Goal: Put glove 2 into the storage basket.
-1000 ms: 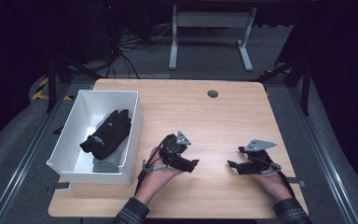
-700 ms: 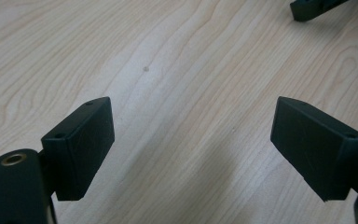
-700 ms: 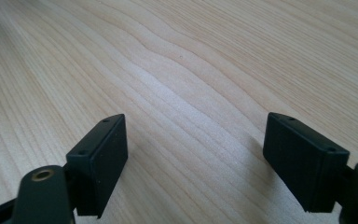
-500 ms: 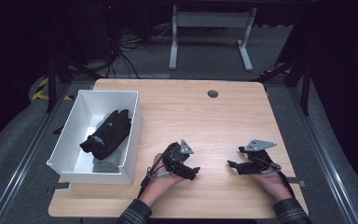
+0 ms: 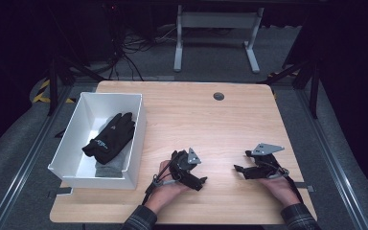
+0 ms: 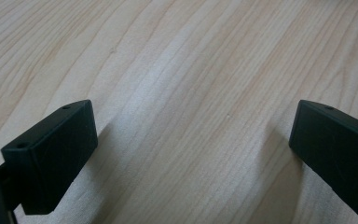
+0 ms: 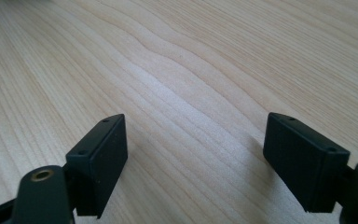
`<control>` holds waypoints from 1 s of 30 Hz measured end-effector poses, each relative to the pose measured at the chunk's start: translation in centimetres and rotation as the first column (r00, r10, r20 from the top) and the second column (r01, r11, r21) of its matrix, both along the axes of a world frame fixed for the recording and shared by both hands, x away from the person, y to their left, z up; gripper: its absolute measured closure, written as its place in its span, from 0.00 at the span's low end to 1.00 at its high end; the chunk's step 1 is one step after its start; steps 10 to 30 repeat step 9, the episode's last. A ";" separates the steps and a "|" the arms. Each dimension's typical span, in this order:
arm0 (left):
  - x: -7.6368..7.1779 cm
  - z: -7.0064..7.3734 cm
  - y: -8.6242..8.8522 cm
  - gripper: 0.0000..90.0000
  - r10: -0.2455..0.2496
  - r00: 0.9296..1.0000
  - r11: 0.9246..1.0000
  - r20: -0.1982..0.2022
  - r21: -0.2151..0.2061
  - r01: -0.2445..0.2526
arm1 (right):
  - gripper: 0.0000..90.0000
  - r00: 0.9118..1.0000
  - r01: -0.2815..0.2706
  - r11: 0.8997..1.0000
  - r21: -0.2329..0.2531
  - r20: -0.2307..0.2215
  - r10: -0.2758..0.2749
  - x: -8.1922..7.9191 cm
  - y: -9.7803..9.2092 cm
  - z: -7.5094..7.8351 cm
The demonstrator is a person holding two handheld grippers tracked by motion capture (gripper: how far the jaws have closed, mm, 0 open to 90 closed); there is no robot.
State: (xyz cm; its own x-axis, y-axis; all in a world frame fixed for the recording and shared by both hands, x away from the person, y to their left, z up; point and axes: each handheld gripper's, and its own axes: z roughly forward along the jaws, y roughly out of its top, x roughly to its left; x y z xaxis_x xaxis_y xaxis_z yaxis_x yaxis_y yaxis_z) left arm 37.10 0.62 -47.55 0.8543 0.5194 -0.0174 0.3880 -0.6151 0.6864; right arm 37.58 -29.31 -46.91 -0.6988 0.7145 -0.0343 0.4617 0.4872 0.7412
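Glove (image 5: 109, 137): one black glove lies in the white bin (image 5: 72, 139) at the table's (image 5: 220, 124) left, atop a grey cloth (image 5: 110, 166). Since a second ago the left gripper (image 5: 199, 183) has slid back toward the near edge and turned rightward; the right gripper (image 5: 238, 168) has stayed put. Two grippers, both resting low over bare wood near the front edge, well apart from each other, each with jaws spread wide and holding nothing.
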 end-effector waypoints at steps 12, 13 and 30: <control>-0.1 0.0 0.0 0.02 -0.018 1.000 1.000 -0.005 0.002 0.018 | 0.25 1.000 0.000 1.000 0.000 0.001 0.000 0.0 0.0 0.0; -0.1 0.0 0.0 0.02 -0.018 1.000 1.000 -0.005 0.002 0.018 | 0.25 1.000 0.000 1.000 0.000 0.001 0.000 0.0 0.0 0.0; -0.1 0.0 0.0 0.02 -0.018 1.000 1.000 -0.005 0.002 0.018 | 0.25 1.000 0.000 1.000 0.000 0.001 0.000 0.0 0.0 0.0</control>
